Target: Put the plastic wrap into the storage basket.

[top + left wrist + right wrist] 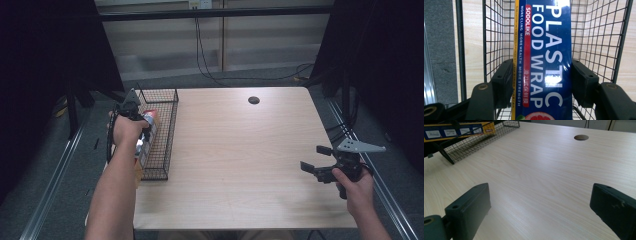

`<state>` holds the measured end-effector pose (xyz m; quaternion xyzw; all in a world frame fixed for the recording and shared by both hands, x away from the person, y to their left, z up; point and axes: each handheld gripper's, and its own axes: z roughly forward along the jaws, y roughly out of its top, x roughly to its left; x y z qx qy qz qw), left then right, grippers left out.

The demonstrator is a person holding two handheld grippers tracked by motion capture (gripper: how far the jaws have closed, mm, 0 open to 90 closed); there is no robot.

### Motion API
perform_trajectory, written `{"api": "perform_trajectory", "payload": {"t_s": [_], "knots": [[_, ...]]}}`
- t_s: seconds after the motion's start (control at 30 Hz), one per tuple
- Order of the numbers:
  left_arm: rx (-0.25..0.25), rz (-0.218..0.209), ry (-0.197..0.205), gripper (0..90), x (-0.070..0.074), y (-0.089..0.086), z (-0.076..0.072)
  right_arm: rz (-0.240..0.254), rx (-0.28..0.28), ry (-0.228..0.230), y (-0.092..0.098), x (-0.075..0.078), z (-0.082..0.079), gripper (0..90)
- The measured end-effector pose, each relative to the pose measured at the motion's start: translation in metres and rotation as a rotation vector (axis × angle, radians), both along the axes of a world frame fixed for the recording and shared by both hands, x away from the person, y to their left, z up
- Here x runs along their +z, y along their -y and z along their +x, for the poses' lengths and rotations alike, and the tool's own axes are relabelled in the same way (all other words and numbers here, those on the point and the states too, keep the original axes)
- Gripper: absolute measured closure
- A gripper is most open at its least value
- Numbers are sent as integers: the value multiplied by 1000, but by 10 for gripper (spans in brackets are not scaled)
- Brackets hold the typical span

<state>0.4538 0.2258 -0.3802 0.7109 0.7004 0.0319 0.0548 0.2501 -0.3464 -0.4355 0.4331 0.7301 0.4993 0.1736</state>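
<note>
Left tongs [136, 116], forearm reaching up from 6 o'clock, clamp the plastic food wrap box [544, 57] on both long sides, over the wire basket [167, 131] at the desk's [240, 165] 9 o'clock edge. Right tongs [315, 159] hover at 4 o'clock, jaws wide apart, nothing between them. High view: hand covers most of the box; its lower end is hard to make out. Left gripper view: box cut off top and bottom. Whether the box touches the basket floor: cannot tell.
</note>
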Motion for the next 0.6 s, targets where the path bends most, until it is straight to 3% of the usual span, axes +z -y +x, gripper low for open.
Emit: {"api": "perform_trajectory", "payload": {"t_s": [0.33,0.6], "knots": [[-8,9,13,411,-3,-2,2,-5,1,-3,-1,-1,2,28],[-5,-14,38,392,-2,1,-1,-8,4,-5,-2,-1,2,28]]}}
